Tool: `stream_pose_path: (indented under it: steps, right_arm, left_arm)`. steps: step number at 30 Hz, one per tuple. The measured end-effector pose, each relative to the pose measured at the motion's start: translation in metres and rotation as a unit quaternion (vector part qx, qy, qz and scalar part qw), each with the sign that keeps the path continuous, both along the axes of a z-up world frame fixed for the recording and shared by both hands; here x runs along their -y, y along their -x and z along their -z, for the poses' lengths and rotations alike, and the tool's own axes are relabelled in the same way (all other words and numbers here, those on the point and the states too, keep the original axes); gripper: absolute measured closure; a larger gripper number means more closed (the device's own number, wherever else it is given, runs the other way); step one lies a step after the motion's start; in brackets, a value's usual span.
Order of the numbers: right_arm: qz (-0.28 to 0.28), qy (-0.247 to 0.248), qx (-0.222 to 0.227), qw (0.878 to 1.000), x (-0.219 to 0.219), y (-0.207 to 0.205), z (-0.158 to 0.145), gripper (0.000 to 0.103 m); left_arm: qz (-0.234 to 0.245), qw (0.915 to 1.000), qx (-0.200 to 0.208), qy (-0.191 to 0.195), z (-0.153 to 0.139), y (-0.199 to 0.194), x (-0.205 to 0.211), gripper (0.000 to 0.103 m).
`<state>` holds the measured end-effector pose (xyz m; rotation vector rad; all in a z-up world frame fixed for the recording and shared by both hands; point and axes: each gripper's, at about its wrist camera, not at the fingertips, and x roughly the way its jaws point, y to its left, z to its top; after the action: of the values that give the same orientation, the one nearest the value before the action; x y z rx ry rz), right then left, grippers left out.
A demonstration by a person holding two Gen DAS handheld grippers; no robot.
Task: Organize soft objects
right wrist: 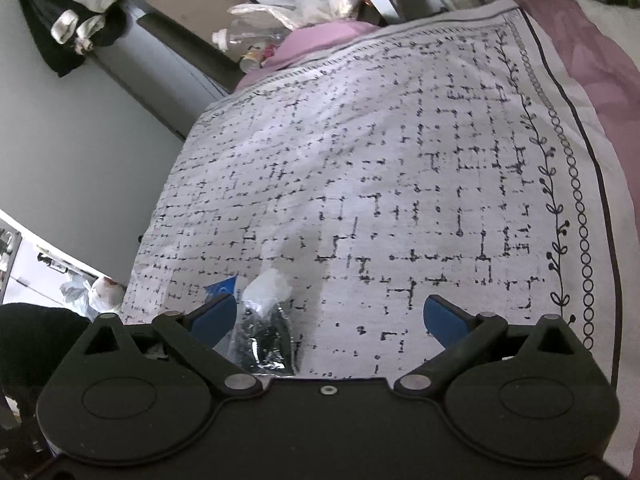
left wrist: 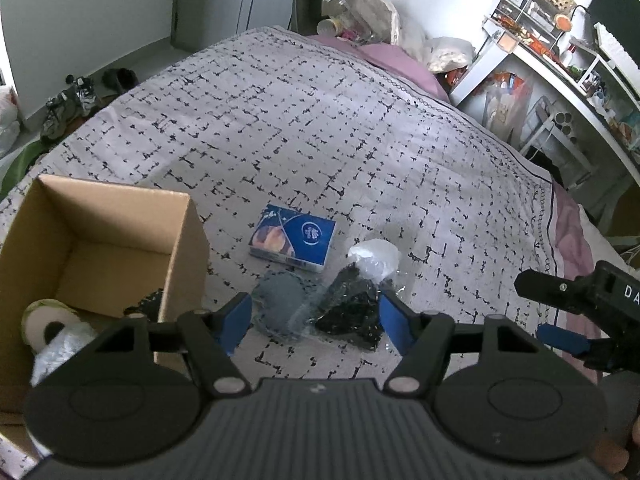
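Note:
A clear plastic bag with black and white soft contents (left wrist: 356, 292) lies on the patterned bedspread (left wrist: 320, 120), beside a grey round soft pad (left wrist: 280, 300). A blue tissue pack (left wrist: 294, 237) lies just beyond them. My left gripper (left wrist: 316, 320) is open, its blue fingers either side of the pad and bag, just above them. My right gripper (right wrist: 330, 316) is open and empty; the same bag (right wrist: 264, 328) lies by its left finger. The right gripper also shows at the right of the left wrist view (left wrist: 576, 320).
An open cardboard box (left wrist: 104, 248) stands on the bed at the left and holds a tape roll (left wrist: 48, 324) and a plastic-wrapped item. A white shelf unit (left wrist: 560, 80) with clutter stands to the right of the bed. Shoes lie on the floor at the far left.

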<state>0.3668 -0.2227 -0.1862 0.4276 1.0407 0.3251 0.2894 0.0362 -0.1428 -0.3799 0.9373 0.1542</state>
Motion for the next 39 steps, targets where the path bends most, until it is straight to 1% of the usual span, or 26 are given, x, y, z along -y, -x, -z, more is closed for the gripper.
stream_pose_path:
  steps: [7,11,14,18,21,22,24,28,30,34,36,38,39]
  right_arm:
    - [-0.001,-0.003,-0.019,1.0,-0.007,-0.013,0.014,0.009]
    - [-0.011,-0.018,-0.033,0.999,-0.015,-0.017,0.021,0.013]
    - [-0.02,-0.02,-0.037,0.999,-0.022,-0.02,0.026,0.013]
    - [-0.031,-0.042,-0.062,0.997,-0.035,-0.026,0.038,0.015]
    - [-0.037,-0.061,-0.078,0.994,-0.044,-0.029,0.045,0.018]
    - [-0.039,-0.065,-0.08,0.994,-0.048,-0.03,0.047,0.018]
    - [-0.046,-0.069,-0.082,0.993,-0.055,-0.032,0.05,0.021]
    - [-0.054,-0.056,-0.093,0.993,-0.065,-0.035,0.059,0.026]
    - [-0.058,-0.051,-0.097,0.992,-0.069,-0.037,0.064,0.032]
    - [-0.072,-0.041,-0.101,0.991,-0.079,-0.04,0.071,0.041]
    - [-0.079,-0.039,-0.104,0.991,-0.082,-0.04,0.074,0.054]
    - [-0.085,-0.041,-0.105,0.99,-0.084,-0.04,0.075,0.063]
    - [-0.085,-0.036,-0.101,0.991,-0.085,-0.04,0.074,0.066]
  left_arm:
    - [0.018,0.9998,-0.009,0.001,0.016,-0.014,0.009,0.035]
    - [0.024,0.9995,-0.018,0.006,0.029,-0.026,0.012,0.036]
    - [0.031,0.9992,-0.019,0.013,0.037,-0.032,0.014,0.036]
    - [0.022,0.9993,-0.03,-0.005,0.047,-0.037,0.012,0.035]
    - [0.0,0.9991,-0.029,-0.032,0.051,-0.037,0.011,0.036]
    - [-0.003,0.999,-0.028,-0.036,0.052,-0.036,0.011,0.036]
    - [-0.005,0.999,-0.026,-0.036,0.055,-0.036,0.013,0.036]
    - [-0.005,0.9991,-0.03,-0.03,0.062,-0.036,0.015,0.038]
    - [-0.002,0.9992,-0.029,-0.026,0.064,-0.036,0.017,0.038]
    - [0.007,0.9994,-0.029,-0.016,0.068,-0.038,0.018,0.038]
    - [0.01,0.9995,-0.029,-0.008,0.069,-0.039,0.017,0.038]
    - [0.013,0.9994,-0.032,0.0,0.069,-0.04,0.016,0.038]
    - [0.016,0.9994,-0.032,-0.001,0.069,-0.04,0.017,0.038]
